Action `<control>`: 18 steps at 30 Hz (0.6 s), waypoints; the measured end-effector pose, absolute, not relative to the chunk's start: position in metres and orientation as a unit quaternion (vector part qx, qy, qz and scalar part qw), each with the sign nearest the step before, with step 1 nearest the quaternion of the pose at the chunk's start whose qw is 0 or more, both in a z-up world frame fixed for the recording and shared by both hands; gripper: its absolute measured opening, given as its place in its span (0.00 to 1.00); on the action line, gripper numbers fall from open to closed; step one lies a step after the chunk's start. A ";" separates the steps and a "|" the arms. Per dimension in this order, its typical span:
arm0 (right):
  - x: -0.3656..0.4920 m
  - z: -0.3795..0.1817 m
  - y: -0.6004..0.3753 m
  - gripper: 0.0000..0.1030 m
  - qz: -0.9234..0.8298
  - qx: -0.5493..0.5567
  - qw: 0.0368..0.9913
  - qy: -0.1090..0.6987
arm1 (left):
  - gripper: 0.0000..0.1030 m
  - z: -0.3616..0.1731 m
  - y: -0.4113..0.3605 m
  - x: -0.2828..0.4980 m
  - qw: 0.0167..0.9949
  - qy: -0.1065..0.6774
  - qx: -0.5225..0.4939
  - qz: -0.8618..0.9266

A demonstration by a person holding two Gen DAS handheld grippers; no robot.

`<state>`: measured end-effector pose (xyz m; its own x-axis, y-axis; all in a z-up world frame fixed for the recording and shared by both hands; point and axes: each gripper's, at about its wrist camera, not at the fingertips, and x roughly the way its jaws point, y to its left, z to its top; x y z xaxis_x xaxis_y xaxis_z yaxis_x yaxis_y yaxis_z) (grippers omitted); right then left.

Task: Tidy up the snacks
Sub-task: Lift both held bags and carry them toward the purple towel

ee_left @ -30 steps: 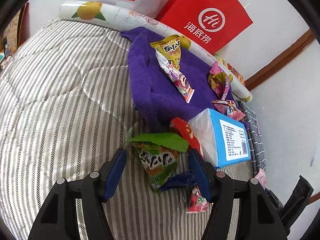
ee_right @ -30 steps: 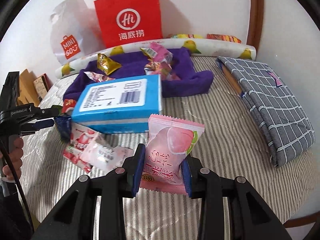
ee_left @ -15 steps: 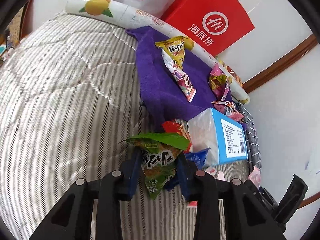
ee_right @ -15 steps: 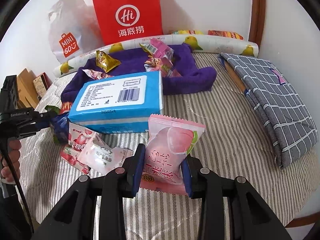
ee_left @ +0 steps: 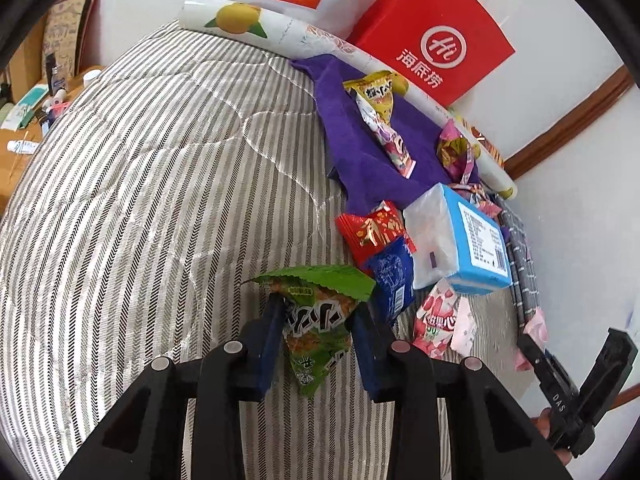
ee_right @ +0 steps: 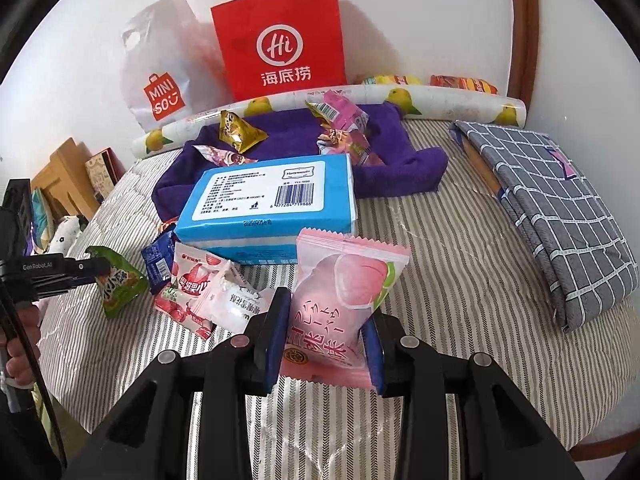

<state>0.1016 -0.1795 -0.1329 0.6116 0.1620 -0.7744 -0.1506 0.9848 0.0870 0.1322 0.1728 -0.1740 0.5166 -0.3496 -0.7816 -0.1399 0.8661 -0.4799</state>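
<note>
A green snack packet (ee_left: 316, 328) is clamped by the left gripper (ee_left: 318, 334); a pink peach packet (ee_right: 340, 304) (blue tissue pack (ee_right: 272, 204) at 11 o'clock) is clamped by the right gripper (ee_right: 326, 332).

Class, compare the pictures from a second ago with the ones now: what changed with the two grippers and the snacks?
The left gripper closed on the green snack packet and lifted it off the striped bedcover. The right gripper kept hold of the pink peach packet. The blue box and the purple cloth stayed put.

A home bedroom: striped mattress (ee_left: 160, 184), folded checked bedding (ee_right: 560, 208), shopping bags (ee_right: 280, 40) against the wall.
</note>
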 end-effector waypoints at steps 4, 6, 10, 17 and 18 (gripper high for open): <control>0.102 -0.135 -0.184 0.34 0.083 0.008 0.897 0.434 | 0.50 -0.178 0.170 0.135 0.837 0.491 -0.239 -0.046; 0.104 -0.137 -0.185 0.34 0.081 0.010 0.896 0.437 | 0.53 -0.182 0.170 0.137 0.836 0.491 -0.243 -0.046; 0.108 -0.142 -0.186 0.34 0.080 0.010 0.893 0.443 | 0.57 -0.187 0.170 0.143 0.831 0.495 -0.250 -0.046; 0.112 -0.145 -0.187 0.34 0.081 0.012 0.891 0.447 | 0.61 -0.186 0.154 0.147 0.844 0.493 -0.205 -0.040; 0.112 -0.145 -0.187 0.34 0.080 0.012 0.891 0.447 | 0.58 -0.186 0.153 0.147 0.846 0.491 -0.204 -0.040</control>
